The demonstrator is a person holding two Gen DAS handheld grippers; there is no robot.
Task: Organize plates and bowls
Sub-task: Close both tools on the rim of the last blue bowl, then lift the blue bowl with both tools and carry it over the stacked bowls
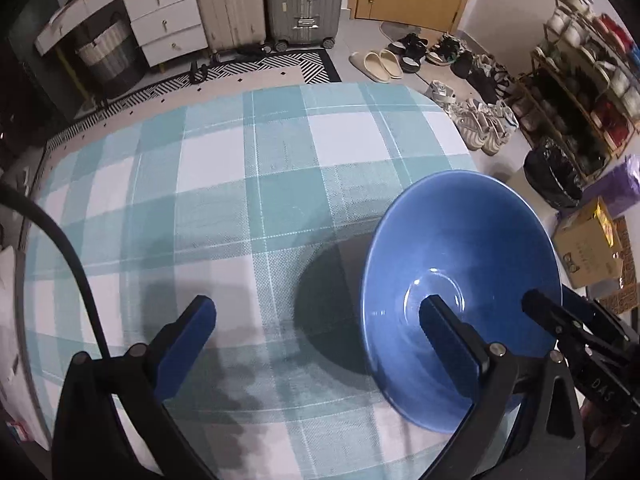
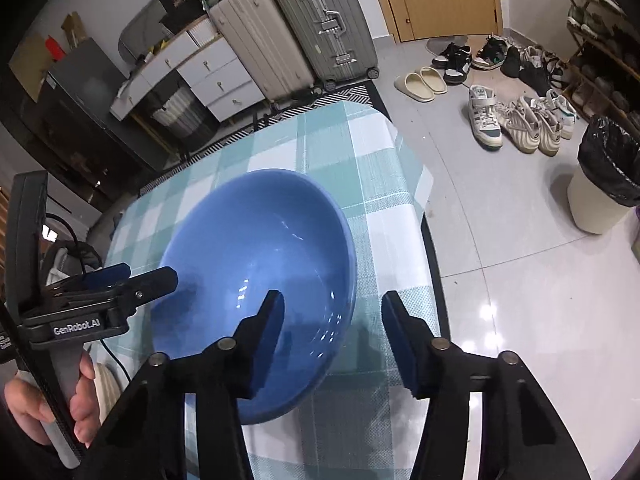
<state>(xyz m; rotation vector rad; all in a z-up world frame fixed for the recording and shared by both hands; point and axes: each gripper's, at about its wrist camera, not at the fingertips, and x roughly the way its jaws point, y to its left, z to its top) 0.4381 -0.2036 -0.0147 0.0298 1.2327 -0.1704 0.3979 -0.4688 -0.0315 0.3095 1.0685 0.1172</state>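
Observation:
A blue bowl [image 1: 460,264] sits near the right edge of the table with the teal and white checked cloth [image 1: 240,184]. My left gripper [image 1: 316,320] is open, with its right finger [image 1: 452,336] over the bowl's inside and its left finger over the cloth. In the right wrist view the bowl [image 2: 256,264] fills the middle. My right gripper [image 2: 332,332] is open and straddles the bowl's near right rim, left finger [image 2: 264,336] inside and right finger outside. The right gripper also shows at the bowl's right in the left wrist view [image 1: 568,320].
The table edge [image 2: 424,216] drops to a tiled floor on the right. Shoes [image 2: 516,120], a lined bin [image 2: 604,176], suitcases [image 2: 292,36], drawers [image 1: 168,20] and a shoe rack [image 1: 580,92] stand around. A black cable [image 1: 68,264] hangs at the left.

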